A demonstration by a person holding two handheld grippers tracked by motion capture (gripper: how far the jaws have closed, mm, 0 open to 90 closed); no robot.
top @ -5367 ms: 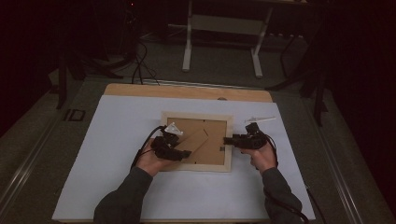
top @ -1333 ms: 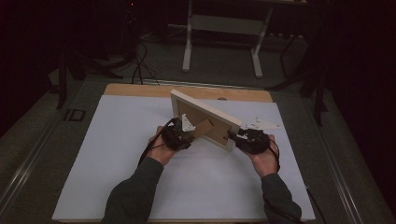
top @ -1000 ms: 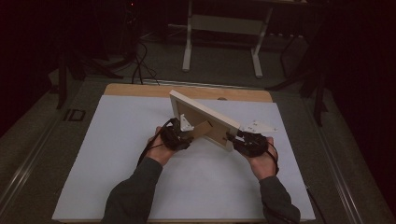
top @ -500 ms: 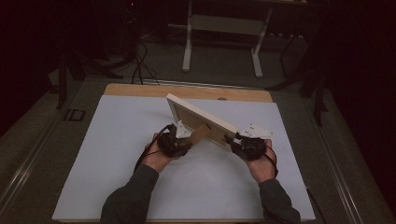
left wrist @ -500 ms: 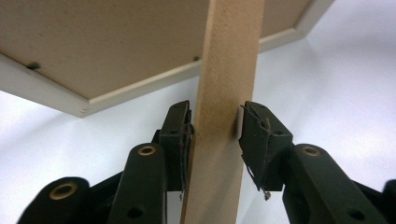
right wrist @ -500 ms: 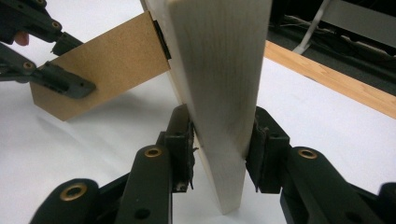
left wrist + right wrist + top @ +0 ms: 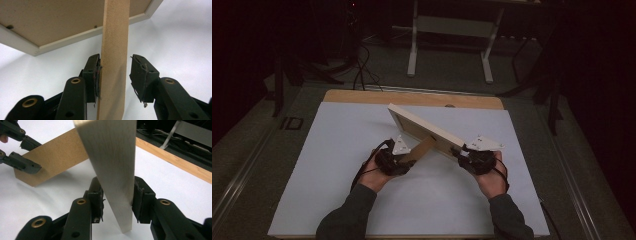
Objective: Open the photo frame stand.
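Observation:
A pale wooden picture frame is held tilted off the white sheet, its brown back facing the person. My right gripper is shut on its lower right edge, and both pads press the pale frame in the right gripper view. A brown easel stand swings out from the frame's back toward my left gripper. That stand lies between the left jaws, which have just been opening. One pad touches it and the other stands off with a gap.
A white sheet covers the table, with a wooden edge strip at the far side. Beyond it stand a white-legged rack and floor cables in the dark.
The frame lay flat with its back up; now it is raised and tilted. Over the last second my left hand slid slightly toward the person along the stand, and the frame's top corner shifted left.

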